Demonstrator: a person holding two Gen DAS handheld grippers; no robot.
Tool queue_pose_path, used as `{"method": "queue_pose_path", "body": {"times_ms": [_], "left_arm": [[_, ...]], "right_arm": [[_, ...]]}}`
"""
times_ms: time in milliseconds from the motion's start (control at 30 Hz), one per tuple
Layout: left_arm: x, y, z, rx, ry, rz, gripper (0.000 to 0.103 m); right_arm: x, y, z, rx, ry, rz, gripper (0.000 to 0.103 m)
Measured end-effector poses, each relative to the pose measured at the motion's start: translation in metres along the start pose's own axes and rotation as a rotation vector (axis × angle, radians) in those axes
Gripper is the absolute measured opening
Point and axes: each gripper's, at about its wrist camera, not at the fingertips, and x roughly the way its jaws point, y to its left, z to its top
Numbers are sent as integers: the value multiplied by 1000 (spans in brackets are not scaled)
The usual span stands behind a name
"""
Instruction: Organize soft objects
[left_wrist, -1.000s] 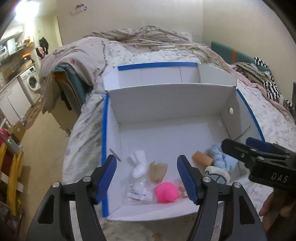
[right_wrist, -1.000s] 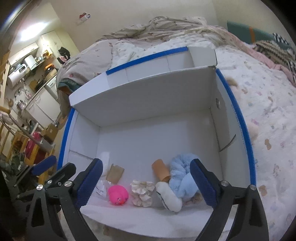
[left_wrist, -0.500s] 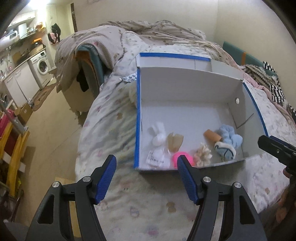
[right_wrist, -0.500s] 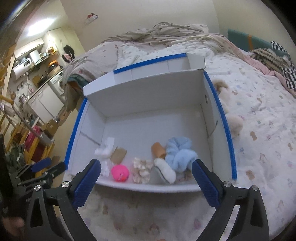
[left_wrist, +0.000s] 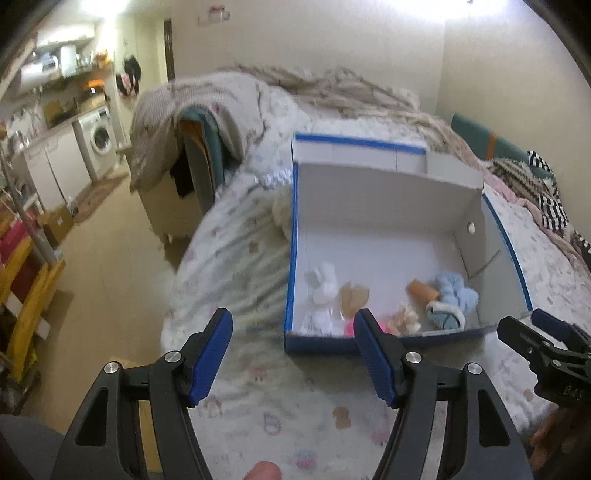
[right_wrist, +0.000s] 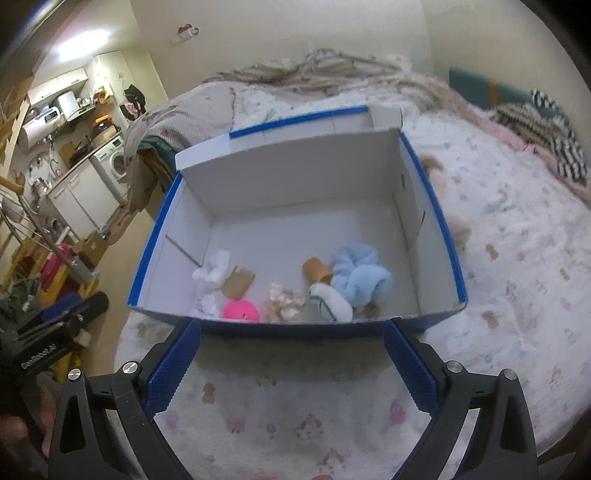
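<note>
A white cardboard box with blue edges (right_wrist: 280, 184) (left_wrist: 388, 192) sits open on the bed. Near its front wall lie a pink ball (right_wrist: 240, 309), a white fluffy piece (right_wrist: 214, 267), a tan flat piece (right_wrist: 239, 282), a cream ruffled piece (right_wrist: 285, 300), an orange roll (right_wrist: 316, 269) and a light blue plush (right_wrist: 360, 277) (left_wrist: 456, 293). My left gripper (left_wrist: 293, 356) is open and empty, held back in front of the box's left corner. My right gripper (right_wrist: 291, 365) is open and empty, in front of the box's front wall.
The box rests on a bed with a patterned white cover (right_wrist: 517, 236). A crumpled blanket (right_wrist: 332, 70) lies at the far end. A beige plush (right_wrist: 460, 229) lies right of the box. The floor and a washing machine (left_wrist: 99, 138) are to the left.
Both grippers have pulled back and away from the box, from above its inside to in front of it. Both stayed open and empty. The objects in the box have not moved.
</note>
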Motion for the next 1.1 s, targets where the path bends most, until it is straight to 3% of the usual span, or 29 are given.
{"method": "queue_pose_path", "body": {"times_ms": [33, 100, 300, 500, 1100], "left_arm": [[-1, -1, 0, 3, -15, 3, 69], [-3, -4, 1, 15, -40, 24, 93], [-8, -4, 1, 23, -97, 50, 101], [-16, -2, 3, 12, -122, 1, 101], [-14, -5, 2, 4, -105, -8, 101]], "right_arm": [[-2, 1, 1, -8, -23, -10, 103], [-6, 2, 3, -20, -68, -22, 103], [-14, -1, 9, -21, -140, -32, 103], [-13, -1, 11, -26, -153, -44, 103], [-13, 6, 9, -57, -153, -71, 103]]}}
